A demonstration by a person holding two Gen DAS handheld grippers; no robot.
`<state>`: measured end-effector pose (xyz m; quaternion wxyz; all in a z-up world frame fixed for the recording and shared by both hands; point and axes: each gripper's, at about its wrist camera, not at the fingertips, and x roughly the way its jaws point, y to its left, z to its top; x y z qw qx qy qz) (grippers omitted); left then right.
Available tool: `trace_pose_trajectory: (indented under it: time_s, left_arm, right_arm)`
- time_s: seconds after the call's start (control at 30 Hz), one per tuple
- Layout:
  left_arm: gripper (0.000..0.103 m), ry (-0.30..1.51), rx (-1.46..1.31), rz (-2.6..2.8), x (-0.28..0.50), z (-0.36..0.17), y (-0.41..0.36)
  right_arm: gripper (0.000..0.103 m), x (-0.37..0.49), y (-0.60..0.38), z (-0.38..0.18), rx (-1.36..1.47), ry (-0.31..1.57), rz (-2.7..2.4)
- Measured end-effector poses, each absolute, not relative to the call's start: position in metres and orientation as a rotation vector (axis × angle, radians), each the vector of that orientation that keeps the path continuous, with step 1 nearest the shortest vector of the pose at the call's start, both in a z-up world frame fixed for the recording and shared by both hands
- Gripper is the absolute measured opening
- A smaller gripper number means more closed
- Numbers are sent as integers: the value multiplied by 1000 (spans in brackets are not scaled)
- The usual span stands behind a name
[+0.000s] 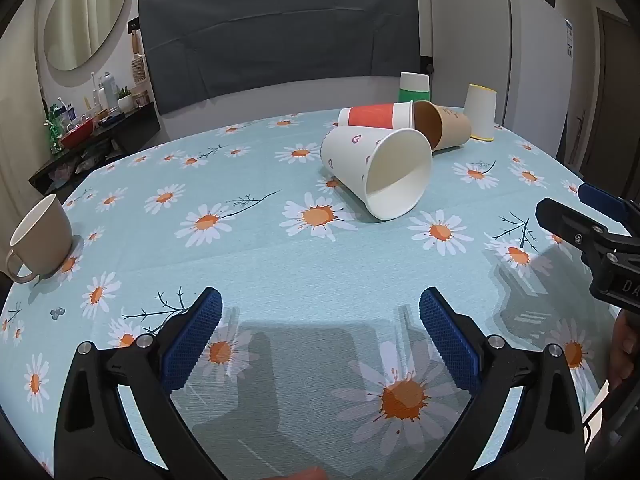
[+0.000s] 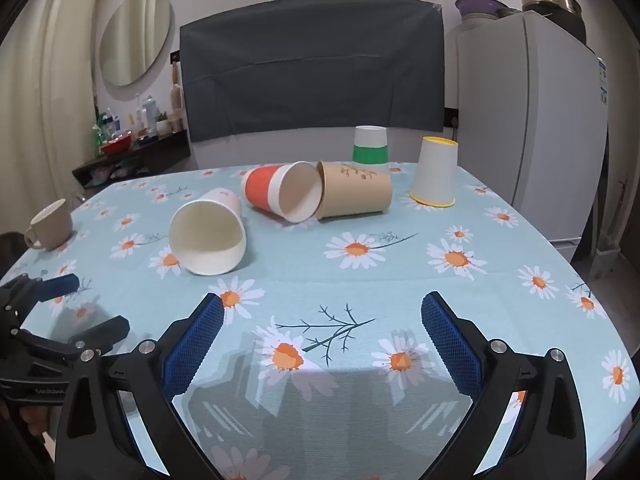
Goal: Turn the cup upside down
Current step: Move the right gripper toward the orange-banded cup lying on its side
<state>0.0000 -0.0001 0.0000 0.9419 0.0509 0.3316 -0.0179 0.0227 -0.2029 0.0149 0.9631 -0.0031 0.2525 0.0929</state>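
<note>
Listing the table from my left gripper (image 1: 320, 312) outward, left to right. Far left of it: one beige ceramic mug (image 1: 40, 236), upright, handle toward me. Ahead and slightly right: one white paper cup with small pink hearts (image 1: 376, 172), on its side, mouth facing the gripper; I take this as the nearest cup to flip. Just behind it: one orange-and-white paper cup (image 1: 376, 116) and one brown kraft paper cup (image 1: 444, 124), both on their sides, mouths meeting. Farther back: one green-banded white paper cup (image 1: 414, 88), then one white paper cup with a yellow rim (image 1: 480, 112), both already mouth-down. All rest on the daisy-print blue tablecloth (image 1: 280, 264).

Risks, as I judge them: the heart cup is light and round, so a nudge from one finger could roll it into the two behind; a hard squeeze could crush its thin wall; a grip near the rim could let it slip mid-turn.

Left gripper: jaws spread wide, nothing between them, hovering above the cloth. Right gripper (image 2: 322, 316): likewise spread wide, touching nothing, with the heart cup ahead to its left.
</note>
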Motion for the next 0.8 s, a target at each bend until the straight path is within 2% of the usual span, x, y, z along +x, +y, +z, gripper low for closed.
trace_pose_trajectory:
  time_s: [0.8]
  left_arm:
    - [97,674,86,-22,2,1,0]
  right_arm:
    - [95,31,-205,11,23,566,152]
